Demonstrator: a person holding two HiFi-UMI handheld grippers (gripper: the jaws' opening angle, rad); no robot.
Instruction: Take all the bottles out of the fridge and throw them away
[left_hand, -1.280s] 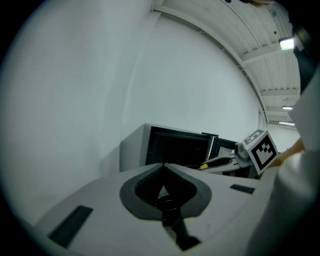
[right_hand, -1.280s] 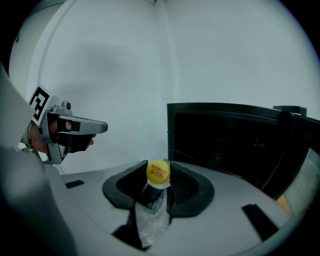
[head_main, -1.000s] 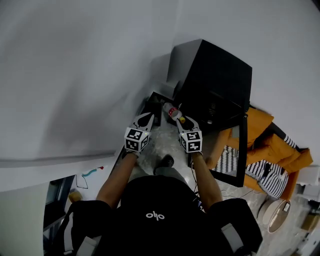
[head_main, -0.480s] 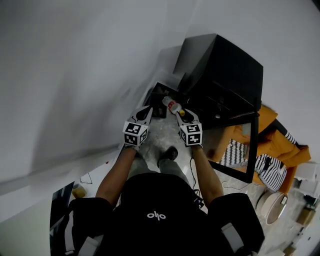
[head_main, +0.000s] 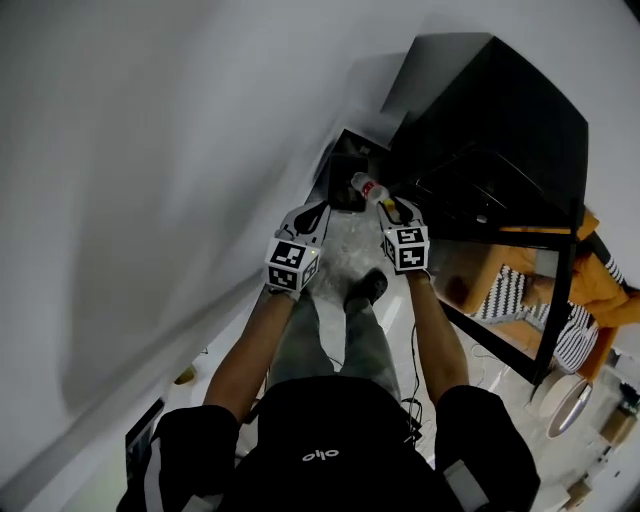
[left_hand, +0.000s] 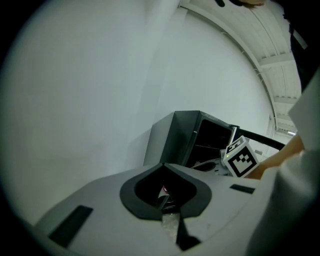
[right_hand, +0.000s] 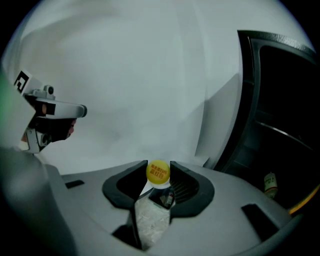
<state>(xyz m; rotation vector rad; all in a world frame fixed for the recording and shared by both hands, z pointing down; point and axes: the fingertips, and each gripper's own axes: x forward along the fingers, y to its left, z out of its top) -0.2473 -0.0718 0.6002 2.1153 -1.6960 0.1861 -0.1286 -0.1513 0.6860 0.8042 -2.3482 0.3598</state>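
Bottle w/ yellow cap, red print unreadable, pinched in right gripper; left gripper jaws pressed together.

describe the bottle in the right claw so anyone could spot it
Start at the open black fridge; just before it, the right claw grips a clear bottle. Its yellow cap and red label mark it, unlike the pale-labelled bottle inside the fridge.

white "olo" mark on black shirt, red print on bottle cap illegible
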